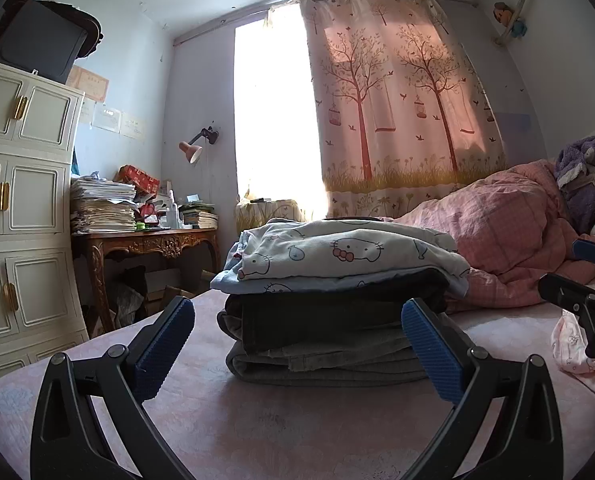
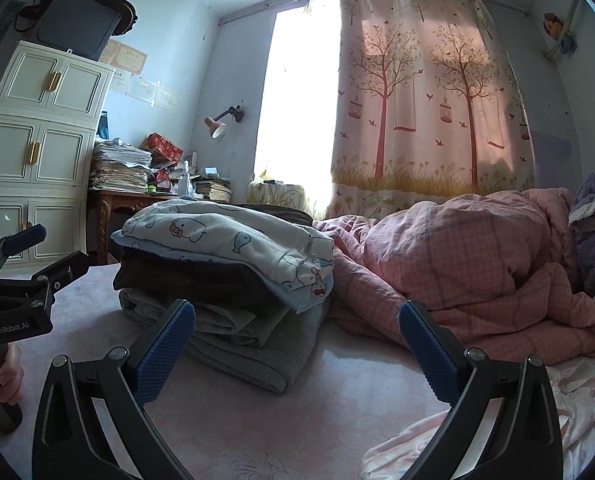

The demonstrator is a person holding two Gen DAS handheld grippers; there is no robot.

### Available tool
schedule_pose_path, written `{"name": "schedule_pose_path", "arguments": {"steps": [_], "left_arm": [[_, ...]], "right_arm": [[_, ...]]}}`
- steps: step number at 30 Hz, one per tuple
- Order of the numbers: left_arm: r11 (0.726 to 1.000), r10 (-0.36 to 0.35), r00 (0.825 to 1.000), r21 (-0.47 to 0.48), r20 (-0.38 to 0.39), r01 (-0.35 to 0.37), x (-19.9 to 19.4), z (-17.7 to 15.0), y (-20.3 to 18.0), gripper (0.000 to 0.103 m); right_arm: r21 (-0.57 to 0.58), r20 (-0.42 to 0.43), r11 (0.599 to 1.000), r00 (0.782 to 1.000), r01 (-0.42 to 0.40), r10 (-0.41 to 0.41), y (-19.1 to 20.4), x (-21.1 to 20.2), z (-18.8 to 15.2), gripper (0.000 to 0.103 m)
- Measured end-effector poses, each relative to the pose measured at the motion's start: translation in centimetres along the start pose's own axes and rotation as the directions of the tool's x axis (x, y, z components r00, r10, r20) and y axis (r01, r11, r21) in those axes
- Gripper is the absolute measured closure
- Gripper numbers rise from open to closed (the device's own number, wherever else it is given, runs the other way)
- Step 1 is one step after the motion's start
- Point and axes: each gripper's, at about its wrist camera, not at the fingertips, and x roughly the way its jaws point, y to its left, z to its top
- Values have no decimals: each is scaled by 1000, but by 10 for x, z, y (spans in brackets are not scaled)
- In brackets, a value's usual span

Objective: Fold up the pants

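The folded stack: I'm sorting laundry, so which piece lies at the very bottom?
The grey garment, flat on the bed beneath the dark one and the cat-print one.

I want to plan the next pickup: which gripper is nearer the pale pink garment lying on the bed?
Right. The right gripper hangs just over the pale pink garment, which lies below its right finger. The left gripper faces the folded stack, with the garment off to its right.

Pink quilt, curtain, cabinet
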Motion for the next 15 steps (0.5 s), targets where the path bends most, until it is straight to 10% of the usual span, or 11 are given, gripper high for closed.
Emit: {"name": "schedule_pose_path", "arguments": {"steps": [15], "left_arm": [[1000,11,1000,-19,-23,-11,6,-1,3,0]], "right_arm": [[10,-10,1000,1000,-2,2,1,4,-4,1]]}}
